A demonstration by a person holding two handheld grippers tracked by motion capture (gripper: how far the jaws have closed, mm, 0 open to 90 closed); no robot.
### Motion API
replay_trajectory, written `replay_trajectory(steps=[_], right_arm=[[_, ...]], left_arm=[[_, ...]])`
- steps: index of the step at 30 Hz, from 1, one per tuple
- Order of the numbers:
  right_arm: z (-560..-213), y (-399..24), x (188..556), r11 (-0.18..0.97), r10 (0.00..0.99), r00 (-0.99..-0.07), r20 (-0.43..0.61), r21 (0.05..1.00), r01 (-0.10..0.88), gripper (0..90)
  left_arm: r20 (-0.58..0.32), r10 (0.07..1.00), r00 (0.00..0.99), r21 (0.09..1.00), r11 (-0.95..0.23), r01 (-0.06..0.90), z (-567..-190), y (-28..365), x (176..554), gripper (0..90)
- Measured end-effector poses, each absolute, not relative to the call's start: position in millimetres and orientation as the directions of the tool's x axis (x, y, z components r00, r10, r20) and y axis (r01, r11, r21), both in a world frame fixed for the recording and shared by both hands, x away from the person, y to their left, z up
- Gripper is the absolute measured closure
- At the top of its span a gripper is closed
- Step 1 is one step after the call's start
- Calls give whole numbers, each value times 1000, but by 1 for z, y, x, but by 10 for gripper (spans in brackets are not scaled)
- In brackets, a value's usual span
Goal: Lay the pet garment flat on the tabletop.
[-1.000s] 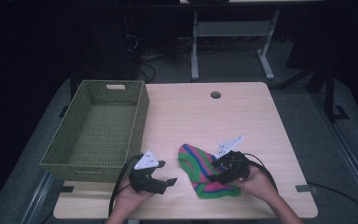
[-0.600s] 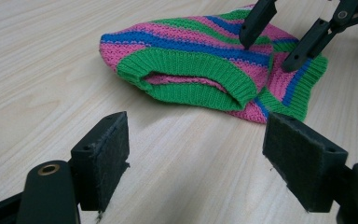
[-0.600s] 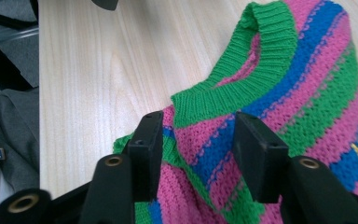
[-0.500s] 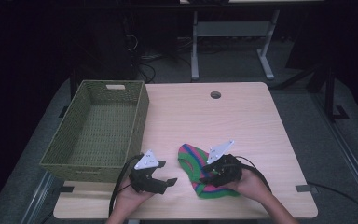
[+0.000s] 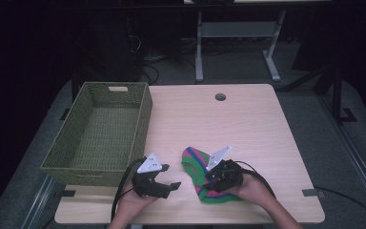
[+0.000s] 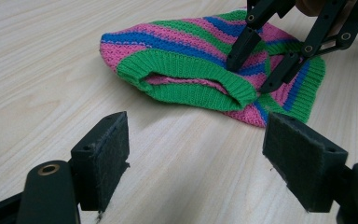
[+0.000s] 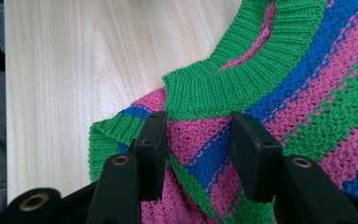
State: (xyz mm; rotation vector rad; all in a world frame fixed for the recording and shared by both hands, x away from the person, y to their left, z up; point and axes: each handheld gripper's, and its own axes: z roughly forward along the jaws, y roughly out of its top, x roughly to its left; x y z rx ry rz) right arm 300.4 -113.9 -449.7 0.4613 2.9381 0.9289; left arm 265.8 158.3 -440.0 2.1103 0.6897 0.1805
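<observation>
A knitted garment in pink, green and blue stripes lies crumpled near the table's front edge. Its green ribbed opening faces my left gripper. My right gripper is down on it, open, with its tips resting on the striped fabric just behind the ribbed collar. Nothing is pinched between the right gripper's pads. My left gripper stands open a little left of the garment, low over the bare wood. Its pads hold nothing, and the right gripper pokes the knit beyond them.
A green woven basket stands empty at the table's left side, close behind my left hand. The wooden table has a round cable hole near its far edge. Dark floor and a desk frame lie beyond.
My right gripper has slid left, further over the garment, and its tips now sit on the fabric. The left gripper has stayed in place.
</observation>
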Motion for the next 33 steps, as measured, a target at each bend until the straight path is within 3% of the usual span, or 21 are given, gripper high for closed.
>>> replay_trajectory(steps=[6, 20, 33], right_arm=[[-451, -112, 299, 783, 293, -955, 50, 560, 270, 611], [-451, -114, 295, 772, 305, -952, 31, 577, 267, 801], [-440, -123, 298, 735, 332, -940, 76, 604, 308, 819]], left_arm=[[-121, 536, 836, 790, -458, 408, -440, 158, 266, 223], [-120, 539, 833, 792, -453, 408, -440, 159, 266, 224], [-123, 535, 836, 789, -458, 410, -439, 160, 266, 233]])
